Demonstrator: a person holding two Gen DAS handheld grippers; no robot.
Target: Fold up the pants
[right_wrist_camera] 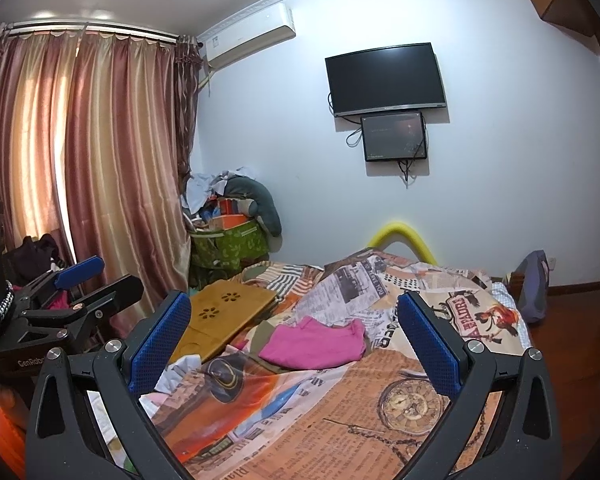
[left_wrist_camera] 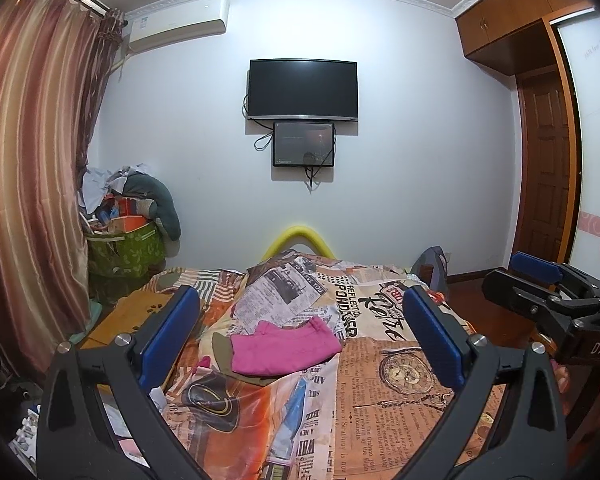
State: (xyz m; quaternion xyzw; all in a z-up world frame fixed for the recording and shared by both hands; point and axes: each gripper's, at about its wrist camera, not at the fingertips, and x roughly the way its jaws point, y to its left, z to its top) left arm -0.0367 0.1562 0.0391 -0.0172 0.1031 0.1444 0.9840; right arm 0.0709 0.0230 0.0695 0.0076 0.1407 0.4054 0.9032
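Note:
Pink pants lie folded flat on the newspaper-print bedspread, partly over an olive garment. They also show in the right wrist view. My left gripper is open and empty, held above the bed, with the pants seen between its blue pads. My right gripper is open and empty too, at about the same height. Each gripper shows in the other's view, the right one at the right edge and the left one at the left edge.
A wooden lap tray lies on the bed's left side. A green bag piled with clothes stands in the corner by the curtain. A TV hangs on the far wall. A grey bag sits beyond the bed's right edge.

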